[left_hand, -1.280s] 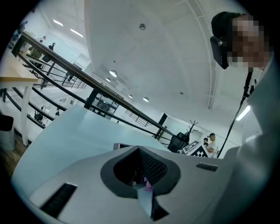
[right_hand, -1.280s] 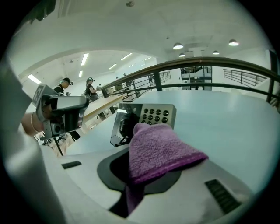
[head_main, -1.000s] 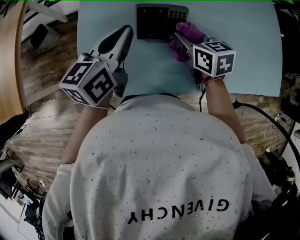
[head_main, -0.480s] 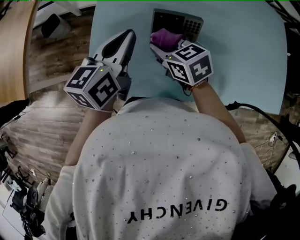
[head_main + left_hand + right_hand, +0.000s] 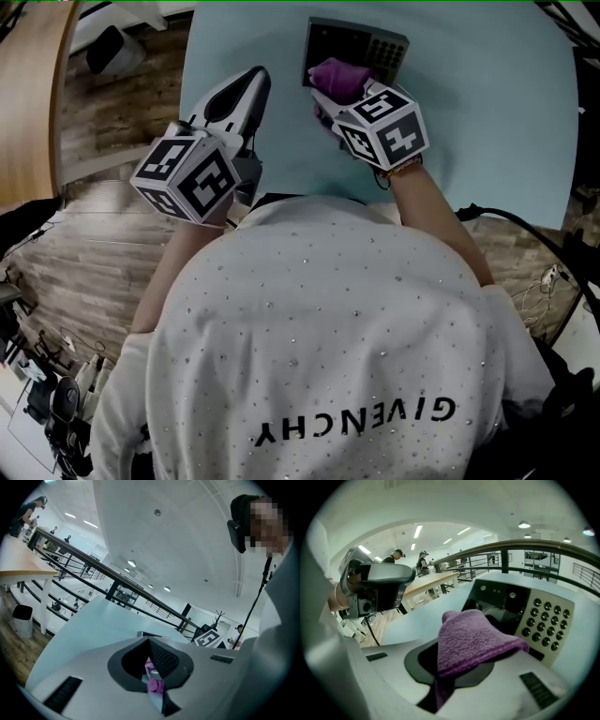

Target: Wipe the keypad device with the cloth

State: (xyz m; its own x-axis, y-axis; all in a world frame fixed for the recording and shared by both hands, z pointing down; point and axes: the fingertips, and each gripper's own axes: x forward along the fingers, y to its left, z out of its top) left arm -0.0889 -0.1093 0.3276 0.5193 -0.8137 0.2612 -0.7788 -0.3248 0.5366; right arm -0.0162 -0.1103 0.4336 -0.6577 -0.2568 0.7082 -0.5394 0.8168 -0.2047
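1. The right gripper [image 5: 336,91] is clenched on a purple terry cloth [image 5: 473,641]. A fold is pinched between its jaws and the rest bunches over their tips, making a soft pad for rubbing.
2. The cloth sits over the dark screen half of the keypad device [image 5: 379,47], apparently touching it. The device lies at the far edge of the pale blue table [image 5: 487,103], and its grid of round buttons [image 5: 546,620] to the right is uncovered, likely still to be wiped.
3. The left gripper [image 5: 251,82] hovers left of the device, well apart from it. Its jaws are drawn together to a thin slit and hold nothing, so the device is probably unbraced and could slide.
4. Nothing blocks the cloth's path. Wooden floor [image 5: 103,122] lies left, cables [image 5: 525,225] right, and railings and distant people [image 5: 396,555] stand beyond.
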